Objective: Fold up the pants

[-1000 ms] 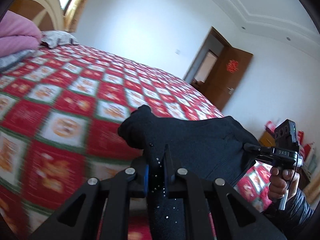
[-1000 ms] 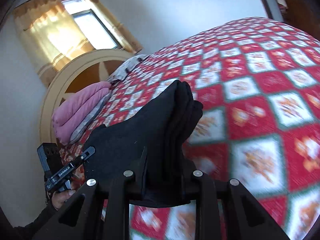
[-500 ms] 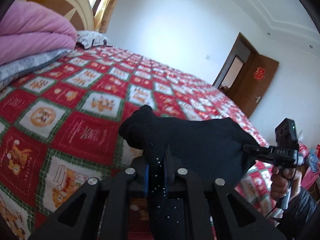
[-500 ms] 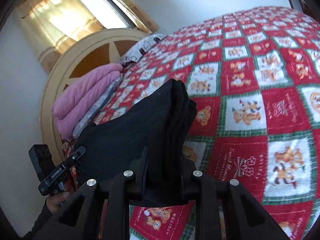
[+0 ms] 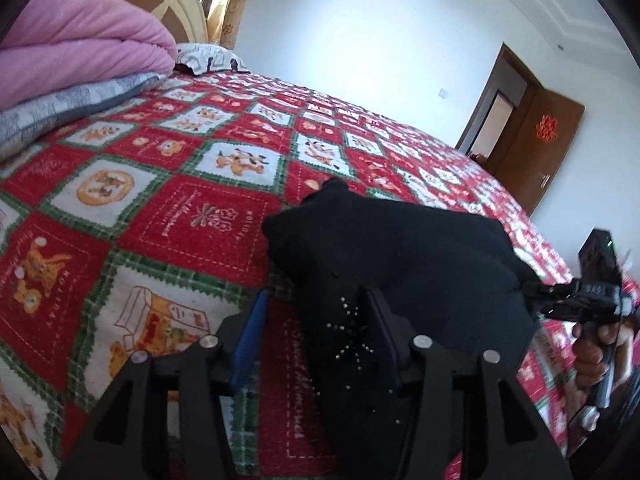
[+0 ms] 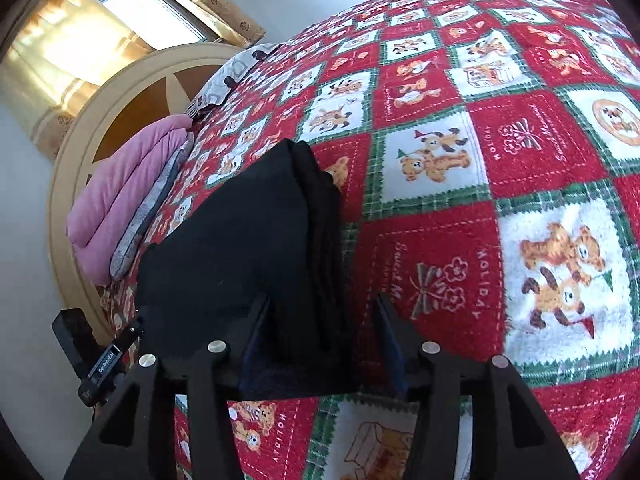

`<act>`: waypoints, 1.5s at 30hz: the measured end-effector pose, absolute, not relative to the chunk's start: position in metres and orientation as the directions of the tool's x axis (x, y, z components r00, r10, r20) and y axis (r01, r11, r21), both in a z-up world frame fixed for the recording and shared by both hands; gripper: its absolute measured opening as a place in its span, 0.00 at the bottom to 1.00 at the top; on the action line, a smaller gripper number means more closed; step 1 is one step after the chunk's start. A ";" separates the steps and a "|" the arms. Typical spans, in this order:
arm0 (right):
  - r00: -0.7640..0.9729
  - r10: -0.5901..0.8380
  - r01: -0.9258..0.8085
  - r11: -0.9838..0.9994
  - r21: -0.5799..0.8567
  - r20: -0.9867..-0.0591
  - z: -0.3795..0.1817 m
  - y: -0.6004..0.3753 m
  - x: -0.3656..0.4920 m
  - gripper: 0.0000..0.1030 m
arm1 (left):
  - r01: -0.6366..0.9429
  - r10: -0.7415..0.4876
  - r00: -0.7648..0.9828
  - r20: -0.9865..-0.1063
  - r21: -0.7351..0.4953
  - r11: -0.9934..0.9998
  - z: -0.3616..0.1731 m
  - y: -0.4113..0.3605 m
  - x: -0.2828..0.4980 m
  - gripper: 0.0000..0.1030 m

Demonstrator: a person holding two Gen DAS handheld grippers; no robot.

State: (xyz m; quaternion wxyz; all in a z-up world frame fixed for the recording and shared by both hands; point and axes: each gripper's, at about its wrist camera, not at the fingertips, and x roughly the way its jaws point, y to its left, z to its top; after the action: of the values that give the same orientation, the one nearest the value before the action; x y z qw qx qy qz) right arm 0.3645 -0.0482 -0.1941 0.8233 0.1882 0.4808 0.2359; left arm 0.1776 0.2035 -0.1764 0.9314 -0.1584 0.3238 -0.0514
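Observation:
The black pants [image 5: 400, 264] lie folded in a thick bundle on the red patterned bedspread [image 5: 192, 216]. My left gripper [image 5: 316, 312] is open, its jaws spread wide, with the near end of the pants lying between them. My right gripper [image 6: 320, 316] is open too, jaws apart around the other end of the pants [image 6: 256, 232]. Each gripper shows in the other's view: the right one [image 5: 592, 292] at the far right, the left one [image 6: 100, 360] at the lower left.
A pink quilt [image 5: 80, 48] on a grey blanket [image 5: 60, 108] and a patterned pillow [image 5: 208, 58] lie by the cream headboard [image 6: 120, 92]. A brown door [image 5: 536, 152] stands beyond the bed. A curtained window [image 6: 120, 12] is behind the headboard.
Both grippers lowered the pants toward the bedspread and then opened, letting go of the cloth they held shut a moment ago.

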 end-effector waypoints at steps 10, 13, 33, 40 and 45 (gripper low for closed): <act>0.466 0.540 -0.220 0.838 0.500 -0.701 -0.187 -0.058 0.351 0.54 | -0.072 -0.094 0.785 -0.612 -0.241 0.968 -0.176 0.205 0.161 0.75; 0.490 0.515 -0.218 0.854 0.473 -0.704 -0.182 -0.061 0.345 0.54 | -0.081 -0.089 0.782 -0.617 -0.242 0.967 -0.175 0.207 0.156 0.76; 0.670 0.348 -0.173 0.932 0.317 -0.656 -0.121 -0.080 0.248 0.54 | -0.112 -0.073 0.810 -0.581 -0.276 0.955 -0.125 0.185 0.111 0.88; 0.750 0.332 -0.261 0.943 0.205 -0.572 -0.074 -0.064 0.181 0.56 | -0.069 -0.072 0.835 -0.546 -0.234 0.970 -0.103 0.156 0.078 0.90; 0.776 0.348 -0.296 0.937 0.184 -0.526 -0.057 -0.059 0.148 0.59 | -0.031 -0.073 0.861 -0.503 -0.196 0.980 -0.080 0.138 0.058 0.94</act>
State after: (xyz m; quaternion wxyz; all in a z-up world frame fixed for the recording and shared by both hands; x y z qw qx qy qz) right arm 0.1484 -0.0592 -0.0571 0.9412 0.0455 0.2879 0.1710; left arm 0.0584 0.1384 -0.0804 0.9595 -0.0994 0.2634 -0.0109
